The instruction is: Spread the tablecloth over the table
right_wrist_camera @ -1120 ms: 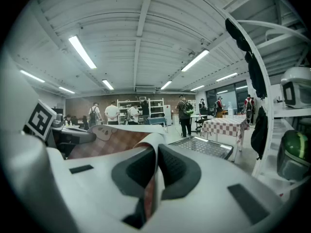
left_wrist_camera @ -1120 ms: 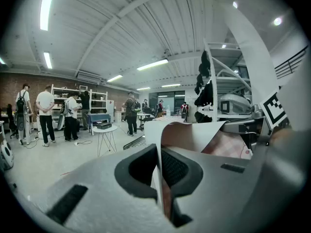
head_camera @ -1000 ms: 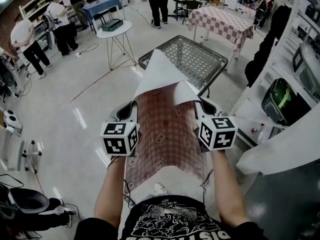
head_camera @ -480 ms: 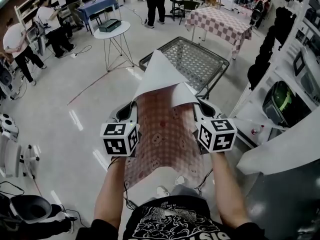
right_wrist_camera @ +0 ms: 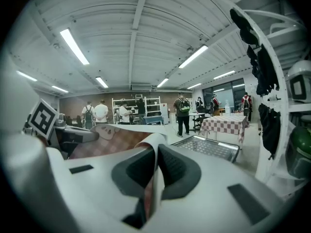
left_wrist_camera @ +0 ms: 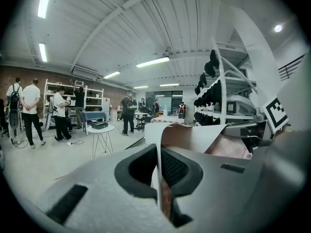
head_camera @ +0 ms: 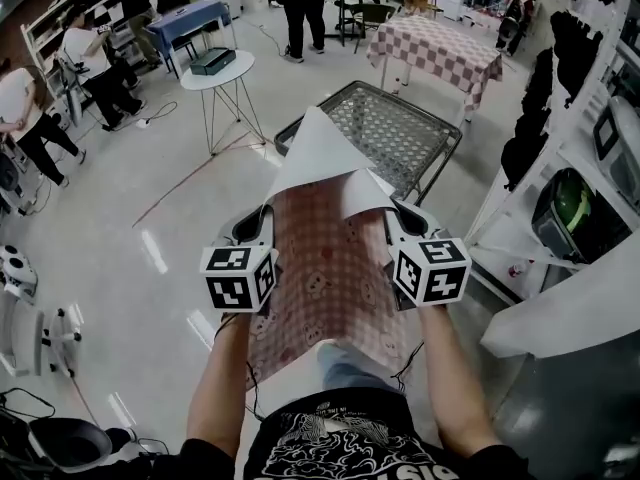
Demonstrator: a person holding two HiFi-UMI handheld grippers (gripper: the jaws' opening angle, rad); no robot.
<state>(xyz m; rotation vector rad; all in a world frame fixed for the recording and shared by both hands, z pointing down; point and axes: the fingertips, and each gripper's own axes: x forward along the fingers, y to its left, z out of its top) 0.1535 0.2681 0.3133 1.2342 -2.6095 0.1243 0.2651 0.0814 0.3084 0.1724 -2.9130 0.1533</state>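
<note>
Tablecloth [head_camera: 330,268]: thin, limp sheet with a pink checked print on its face and a plain matt white backing, smooth like coated cloth. Table [head_camera: 395,133]: dark metal frame, patterned top with a glassy sheen; floor [head_camera: 130,228] smooth and glossy, mirroring the ceiling lights. Left gripper [head_camera: 266,213] and right gripper [head_camera: 392,211]: matt grey plastic shells, fingers [left_wrist_camera: 177,171] lined with dark ribbed pads.

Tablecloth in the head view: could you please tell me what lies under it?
Below the tablecloth, held by the left gripper and right gripper, only the person's leg shows. Its folded front flap covers the near corner of the mesh table; the floor beneath is hidden.
</note>
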